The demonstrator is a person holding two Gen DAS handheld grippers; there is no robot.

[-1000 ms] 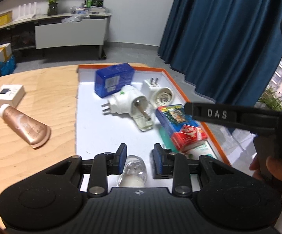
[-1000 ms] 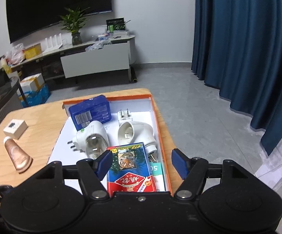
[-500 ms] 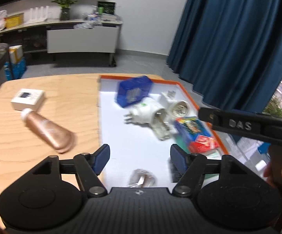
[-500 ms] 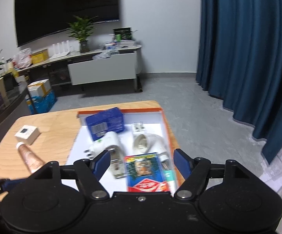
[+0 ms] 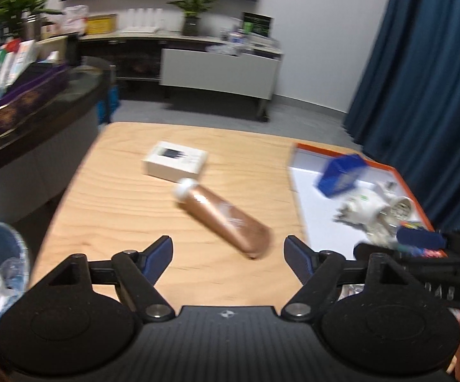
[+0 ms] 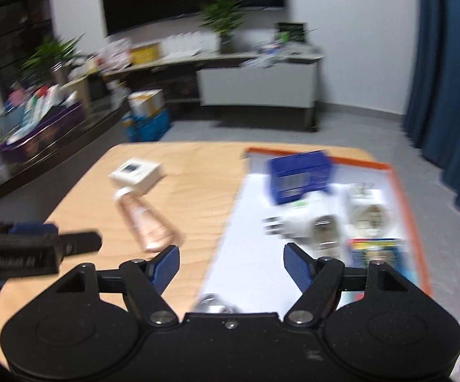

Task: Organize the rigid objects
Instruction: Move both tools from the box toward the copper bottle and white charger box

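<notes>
Sorting sat mostly done: plug adapters (image 6: 306, 222) and boxes lay in the orange-rimmed tray (image 6: 401, 191); copper tube (image 5: 226, 219) and white box (image 5: 174, 160) remained on the tabletop (image 5: 118, 197) mid-frame. Left gripper (image 5: 228, 253) fingers had just been opening with nothing between them; right gripper (image 6: 230, 262) fingers were spread, empty too.

Copper tube (image 5: 225, 218) lies beside white box (image 5: 175, 160).

Matte black left claw (image 5: 228, 256), blue ribbed pads (image 5: 158, 256), silver pivot screws, matching right claw (image 6: 230, 262)
</notes>
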